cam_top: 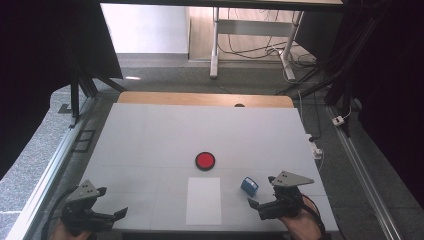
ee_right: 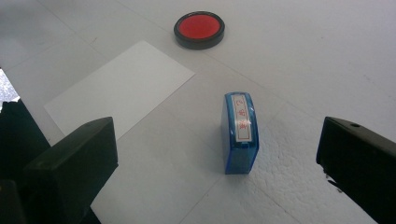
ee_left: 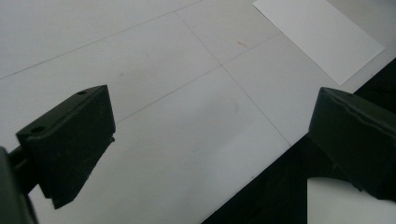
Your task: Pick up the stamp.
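A blue stamp (cam_top: 249,186) with a red-lettered label stands on the white table (cam_top: 165,135), right of a white sheet of paper (cam_top: 203,200). A round red ink pad (cam_top: 205,160) in a black case lies just beyond the paper. My right gripper (cam_top: 260,201) is open near the front edge, a little short of the stamp (ee_right: 240,132), which sits ahead between its jaws; the ink pad (ee_right: 199,29) and paper (ee_right: 119,86) lie farther off. My left gripper (cam_top: 112,204) is open at the front left over bare table, with the paper's corner (ee_left: 322,35) ahead.
The table's front edge (ee_left: 261,172) runs just under the left gripper. A wooden strip (cam_top: 205,98) borders the far side of the table. Metal rails (cam_top: 50,170) flank it, and a power strip (cam_top: 316,148) with cables lies off the right edge.
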A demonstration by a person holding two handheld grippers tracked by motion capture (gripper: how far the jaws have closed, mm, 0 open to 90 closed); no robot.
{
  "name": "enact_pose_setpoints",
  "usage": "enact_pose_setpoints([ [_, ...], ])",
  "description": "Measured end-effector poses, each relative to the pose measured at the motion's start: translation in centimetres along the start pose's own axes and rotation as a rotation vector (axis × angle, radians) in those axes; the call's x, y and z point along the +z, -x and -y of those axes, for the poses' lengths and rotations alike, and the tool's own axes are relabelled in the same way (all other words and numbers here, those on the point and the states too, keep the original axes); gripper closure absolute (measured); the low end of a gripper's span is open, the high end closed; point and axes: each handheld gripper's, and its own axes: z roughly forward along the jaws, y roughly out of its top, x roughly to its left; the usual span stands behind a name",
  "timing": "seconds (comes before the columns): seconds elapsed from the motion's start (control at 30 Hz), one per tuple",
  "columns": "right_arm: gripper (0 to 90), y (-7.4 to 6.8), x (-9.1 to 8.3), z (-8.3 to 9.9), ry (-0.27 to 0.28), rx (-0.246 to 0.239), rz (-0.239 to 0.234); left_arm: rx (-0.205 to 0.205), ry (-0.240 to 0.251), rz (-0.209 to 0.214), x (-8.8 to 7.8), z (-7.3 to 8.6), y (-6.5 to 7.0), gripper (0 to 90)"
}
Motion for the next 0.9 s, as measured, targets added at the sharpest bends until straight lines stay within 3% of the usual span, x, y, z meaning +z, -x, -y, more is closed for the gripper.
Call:
enact_pose_setpoints([
  [0.37, 0.0, 0.2, 1.4, -0.3, -0.035, 0.005, -0.027, 0.0, -0.001, -0.001, 0.0, 0.0, 0.0, 0.7],
  [0.57, 0.0, 0.3, 2.2, -0.4, -0.071, -0.007, 0.001, 0.0, -0.002, -0.001, 0.0, 0.0, 0.0, 0.7],
  [0.7, 0.0, 0.5, 2.9, -0.4, -0.101, 0.01, 0.015, -0.001, -0.004, 0.0, 0.0, 0.0, 0.0, 0.7],
  [0.9, 0.0, 0.8, 3.7, -0.5, -0.12, 0.011, 0.01, 0.0, -0.005, 0.001, 0.0, 0.0, 0.0, 0.7],
])
